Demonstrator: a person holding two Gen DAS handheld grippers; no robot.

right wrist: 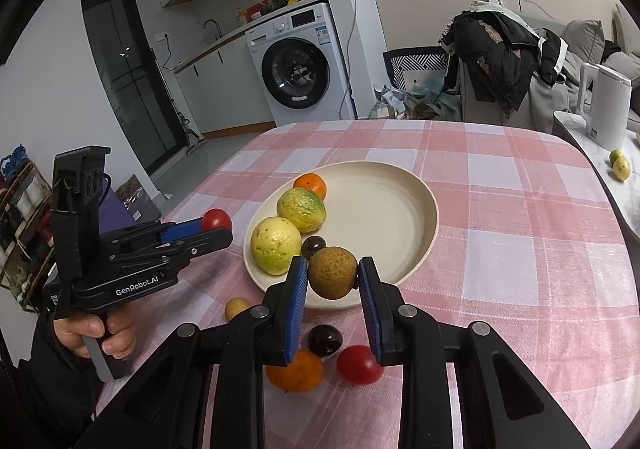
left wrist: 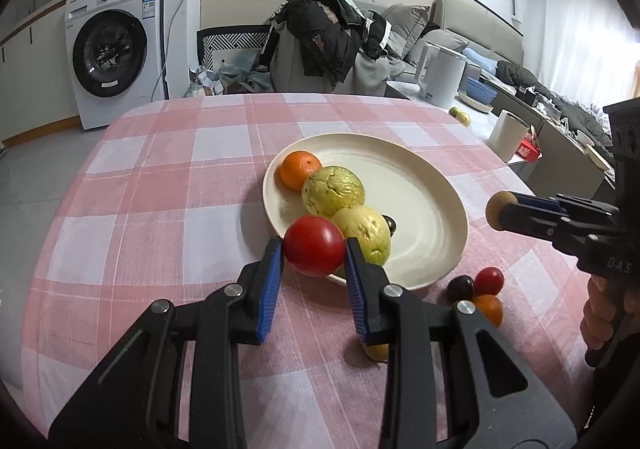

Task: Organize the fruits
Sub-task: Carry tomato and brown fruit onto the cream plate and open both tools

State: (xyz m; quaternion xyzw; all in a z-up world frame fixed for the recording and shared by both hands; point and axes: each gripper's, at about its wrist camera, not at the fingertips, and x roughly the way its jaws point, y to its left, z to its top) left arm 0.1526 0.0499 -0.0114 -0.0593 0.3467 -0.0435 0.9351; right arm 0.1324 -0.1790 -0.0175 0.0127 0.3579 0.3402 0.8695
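A cream plate (left wrist: 432, 193) (right wrist: 384, 205) on the pink checked tablecloth holds an orange (left wrist: 300, 169) (right wrist: 311, 185), two yellow-green guavas (left wrist: 333, 191) (right wrist: 301, 209) and a dark grape (right wrist: 313, 245). My left gripper (left wrist: 314, 247) (right wrist: 218, 227) is shut on a red tomato (left wrist: 314, 245) (right wrist: 216, 219) just above the plate's near-left rim. My right gripper (right wrist: 333, 275) (left wrist: 496, 213) is shut on a brown round fruit (right wrist: 333, 273) over the plate's near rim. On the cloth lie a dark plum (right wrist: 325, 340), a small tomato (right wrist: 359, 364), an orange (right wrist: 295, 371) and a yellowish fruit (right wrist: 236, 308).
A white kettle (left wrist: 440, 75), a blue bowl (left wrist: 480, 91), a paper roll (left wrist: 508, 135) and two small fruits (right wrist: 619, 165) stand on a side counter to the right. A chair draped with clothes (left wrist: 328, 37) is behind the table. A washing machine (left wrist: 114, 49) is far left.
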